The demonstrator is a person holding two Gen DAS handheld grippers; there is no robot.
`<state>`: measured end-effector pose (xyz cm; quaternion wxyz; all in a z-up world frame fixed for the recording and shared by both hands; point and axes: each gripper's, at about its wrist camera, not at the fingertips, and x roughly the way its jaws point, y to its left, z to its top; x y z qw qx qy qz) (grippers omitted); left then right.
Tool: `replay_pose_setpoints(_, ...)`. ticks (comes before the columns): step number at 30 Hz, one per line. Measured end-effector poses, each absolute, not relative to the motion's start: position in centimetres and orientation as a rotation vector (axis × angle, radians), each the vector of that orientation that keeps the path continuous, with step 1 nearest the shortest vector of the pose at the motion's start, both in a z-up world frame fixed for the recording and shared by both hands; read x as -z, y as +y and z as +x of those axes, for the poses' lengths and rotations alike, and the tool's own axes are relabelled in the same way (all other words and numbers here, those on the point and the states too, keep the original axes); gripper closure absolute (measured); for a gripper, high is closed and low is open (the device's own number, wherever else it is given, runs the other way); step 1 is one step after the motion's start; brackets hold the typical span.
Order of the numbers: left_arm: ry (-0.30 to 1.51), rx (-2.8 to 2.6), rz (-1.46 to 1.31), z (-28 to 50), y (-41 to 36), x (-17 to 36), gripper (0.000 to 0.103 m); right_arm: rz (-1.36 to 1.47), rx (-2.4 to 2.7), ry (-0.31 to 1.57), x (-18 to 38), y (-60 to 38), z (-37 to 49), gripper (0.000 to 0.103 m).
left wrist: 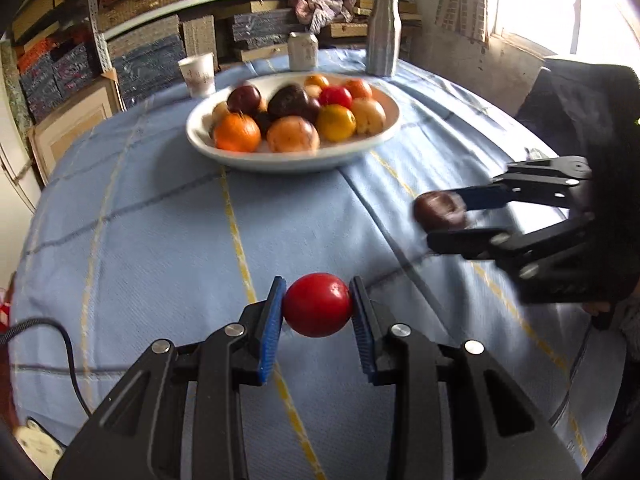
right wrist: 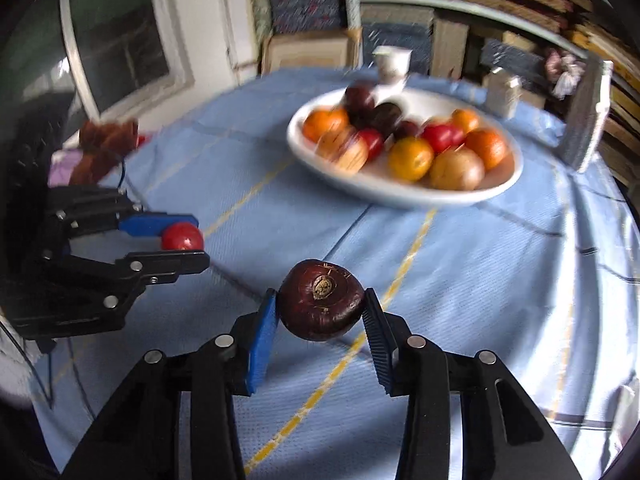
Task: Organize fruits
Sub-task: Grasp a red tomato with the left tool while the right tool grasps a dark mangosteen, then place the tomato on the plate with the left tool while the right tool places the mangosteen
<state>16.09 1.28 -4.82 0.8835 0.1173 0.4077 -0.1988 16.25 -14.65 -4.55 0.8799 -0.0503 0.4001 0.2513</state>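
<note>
Both grippers loaded, white bowl (left wrist: 384, 136) straight ahead across the counter (left wrist: 160, 240).

Farther back, large and shallow: white bowl heaped with orange, yellow, red and dark fruits, on blue cloth. Lower right in left view: right gripper (right wrist: 320, 308), clamped on dark purple fruit (right wrist: 320, 300), stem scar facing camera, lifted off cloth. Smallest: left gripper (left wrist: 318, 304), pads pressed on both sides of red fruit (left wrist: 318, 304), also clear of cloth. Bowl ahead of both grippers, beyond bare cloth; right gripper seemingly a little nearer to it. Fruits near round, no long axis to mind.
</note>
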Motion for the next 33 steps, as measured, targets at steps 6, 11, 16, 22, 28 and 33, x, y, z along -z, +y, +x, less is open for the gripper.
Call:
replay_pose_setpoints(6,0.739,0.353,0.250,20.4,0.1,-1.1,0.071,-0.047,-0.426,0.713,-1.8,-18.5,18.5,0.060)
replay_pose_setpoints(11,0.691,0.300,0.177,26.2,-0.8,-4.0,0.071,0.015,-0.362,0.639,-5.4,-20.2,23.2,0.060)
replay_pose_setpoints(16,0.706,0.254,0.088,32.4,-1.4,-3.9,0.071,0.082,-0.339,0.670,-4.1,-20.3,28.6,0.060)
replay_pose_setpoints(22,0.763,0.243,0.062,38.4,-2.9,-0.8,0.071,0.099,-0.343,0.758,-0.1,-18.7,34.3,0.060)
replay_pose_setpoints(28,0.787,0.240,0.074,40.8,-4.1,1.6,0.035,0.106,-0.331,0.765,1.3,-18.7,36.0,0.051)
replay_pose_setpoints(33,0.725,0.224,0.056,40.0,-3.5,0.8,0.015,0.101,-0.313,0.754,1.3,-19.1,36.0,0.043)
